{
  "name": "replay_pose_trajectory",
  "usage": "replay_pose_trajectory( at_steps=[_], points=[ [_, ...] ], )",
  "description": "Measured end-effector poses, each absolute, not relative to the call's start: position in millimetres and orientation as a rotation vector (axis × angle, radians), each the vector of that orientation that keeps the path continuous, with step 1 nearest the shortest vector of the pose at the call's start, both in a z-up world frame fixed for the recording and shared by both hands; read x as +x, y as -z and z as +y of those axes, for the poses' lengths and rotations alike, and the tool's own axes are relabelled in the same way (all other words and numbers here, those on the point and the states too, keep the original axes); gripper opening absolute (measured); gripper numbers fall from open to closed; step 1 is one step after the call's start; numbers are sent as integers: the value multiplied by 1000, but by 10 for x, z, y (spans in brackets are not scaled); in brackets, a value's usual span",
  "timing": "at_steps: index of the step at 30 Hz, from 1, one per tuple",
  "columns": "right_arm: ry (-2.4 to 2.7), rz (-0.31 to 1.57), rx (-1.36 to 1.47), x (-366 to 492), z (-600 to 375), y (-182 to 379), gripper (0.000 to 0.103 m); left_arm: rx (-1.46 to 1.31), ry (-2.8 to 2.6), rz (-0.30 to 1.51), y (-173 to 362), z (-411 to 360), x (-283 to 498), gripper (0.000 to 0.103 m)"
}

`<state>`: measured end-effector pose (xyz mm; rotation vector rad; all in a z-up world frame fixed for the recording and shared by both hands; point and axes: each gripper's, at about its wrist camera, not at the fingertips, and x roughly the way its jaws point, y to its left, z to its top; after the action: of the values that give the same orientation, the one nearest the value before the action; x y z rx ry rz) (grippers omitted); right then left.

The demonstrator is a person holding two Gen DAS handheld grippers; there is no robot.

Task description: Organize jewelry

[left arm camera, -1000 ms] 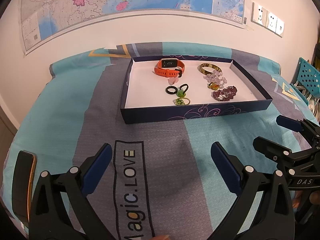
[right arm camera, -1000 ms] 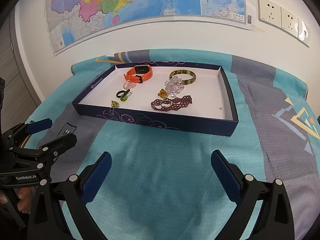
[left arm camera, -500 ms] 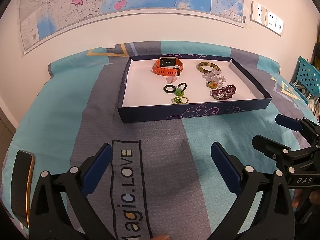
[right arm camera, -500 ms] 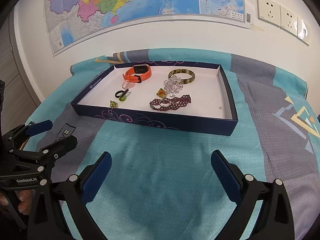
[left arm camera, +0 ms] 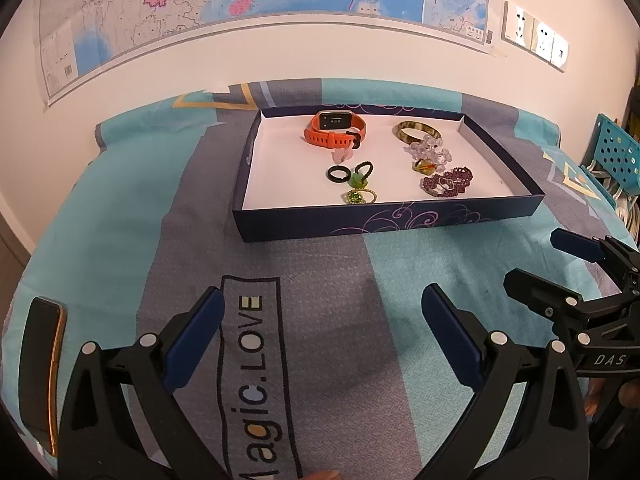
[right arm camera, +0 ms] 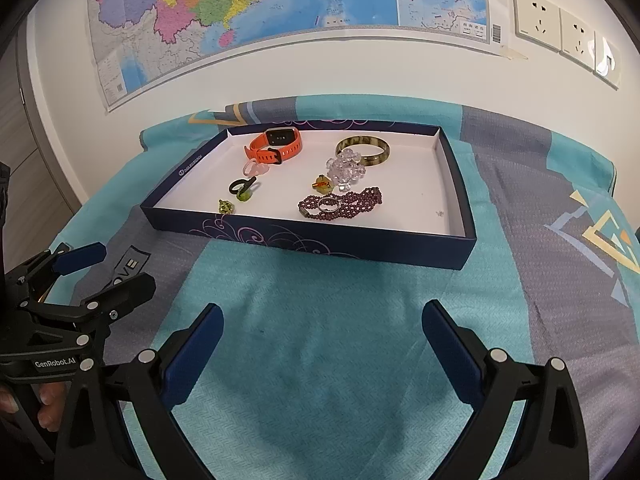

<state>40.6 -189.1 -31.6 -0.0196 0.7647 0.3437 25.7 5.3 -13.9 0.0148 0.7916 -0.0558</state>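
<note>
**Both grippers empty, jewelry crowded in the tray**

Your left gripper (left arm camera: 320, 320) and right gripper (right arm camera: 322, 338) hover over the bedspread in front of the tray (right arm camera: 320, 240), jaws spread wide, holding nothing. Inside the tray, the orange watch (left arm camera: 336, 130) lies at the back, the bangle (right arm camera: 362, 150) beside it, the purple bracelet (right arm camera: 340, 204) near the front wall. The small green rings (left arm camera: 358, 188) seem to overlap, so a pinch there could drag two at once or snag the clear beads (right arm camera: 346, 168)
</note>
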Motion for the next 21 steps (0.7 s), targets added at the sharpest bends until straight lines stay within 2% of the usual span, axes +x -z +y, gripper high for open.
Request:
replay_pose_trajectory(
  at_steps=[21],
  points=[
    [-344, 760, -20, 398, -1892, 306, 96, 15, 58, 793, 157, 38, 236, 97]
  ],
)
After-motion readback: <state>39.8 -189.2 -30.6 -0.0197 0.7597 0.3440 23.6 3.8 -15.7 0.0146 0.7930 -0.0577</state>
